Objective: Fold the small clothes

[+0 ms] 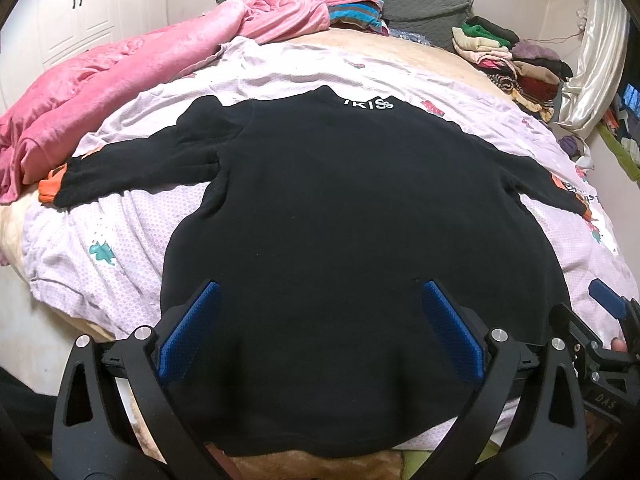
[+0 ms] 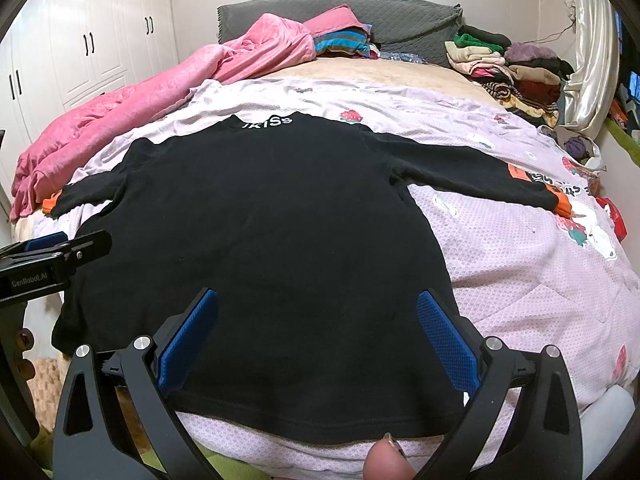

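A black long-sleeved top (image 1: 340, 220) (image 2: 260, 240) lies flat on the bed, back up, sleeves spread out to both sides, white lettering at the collar (image 1: 368, 103) (image 2: 268, 123). Orange cuffs (image 1: 50, 188) (image 2: 562, 204) show at the sleeve ends. My left gripper (image 1: 320, 288) hangs open over the lower hem area, blue pads wide apart, nothing between them. My right gripper (image 2: 318, 296) is open too, above the hem's right part. Each gripper shows at the edge of the other's view: the right gripper (image 1: 608, 300) and the left gripper (image 2: 56, 248).
A lilac printed quilt (image 1: 132, 216) (image 2: 520, 264) lies under the top. A pink blanket (image 1: 100, 92) is heaped at the left, a grey headboard cushion (image 2: 360, 12) at the back, and piled clothes (image 2: 504, 64) at the back right. White wardrobe doors (image 2: 80, 48) stand left. A fingertip (image 2: 384, 462) shows at the bottom.
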The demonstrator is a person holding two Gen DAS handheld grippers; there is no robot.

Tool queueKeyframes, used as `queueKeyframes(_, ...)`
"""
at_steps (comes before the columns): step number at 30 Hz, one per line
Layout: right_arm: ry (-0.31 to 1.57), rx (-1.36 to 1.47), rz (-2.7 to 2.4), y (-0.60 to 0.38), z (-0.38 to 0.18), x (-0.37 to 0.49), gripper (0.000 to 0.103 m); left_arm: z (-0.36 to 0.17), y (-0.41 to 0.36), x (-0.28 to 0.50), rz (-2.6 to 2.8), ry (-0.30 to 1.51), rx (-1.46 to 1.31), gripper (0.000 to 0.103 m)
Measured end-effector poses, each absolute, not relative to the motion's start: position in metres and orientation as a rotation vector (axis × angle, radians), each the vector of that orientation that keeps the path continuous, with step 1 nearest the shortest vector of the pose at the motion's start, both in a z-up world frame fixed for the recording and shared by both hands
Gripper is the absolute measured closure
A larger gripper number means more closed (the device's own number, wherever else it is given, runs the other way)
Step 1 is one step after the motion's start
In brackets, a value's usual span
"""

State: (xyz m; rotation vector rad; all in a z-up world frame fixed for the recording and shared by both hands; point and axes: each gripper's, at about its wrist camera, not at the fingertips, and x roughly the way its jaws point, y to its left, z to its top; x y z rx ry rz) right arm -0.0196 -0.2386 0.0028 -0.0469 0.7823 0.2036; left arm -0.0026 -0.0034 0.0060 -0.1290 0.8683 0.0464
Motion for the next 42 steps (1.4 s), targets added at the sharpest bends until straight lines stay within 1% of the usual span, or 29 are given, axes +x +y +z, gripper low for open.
queueKeyframes(8,0.777,-0.041,0.206,-0.238,0.007,-0.015,0.004,0.006,-0.003,0.000,0.046,0.869,-0.130,0.009)
queueKeyframes(17,0.757,-0.036,0.189,-0.236,0.016,0.004,0.004,0.012,0.002,0.024,0.052,0.875,-0.139,0.009)
queueKeyframes(32,0.747,0.020,0.165,-0.252,0.027,0.064,0.004,0.027,-0.005,0.085,0.058,0.868,-0.137,0.009)
queueKeyframes(42,0.788,0.109,0.088,-0.290,0.023,0.111,0.004,0.033,-0.016,0.126,0.033,0.876,-0.153,0.009)
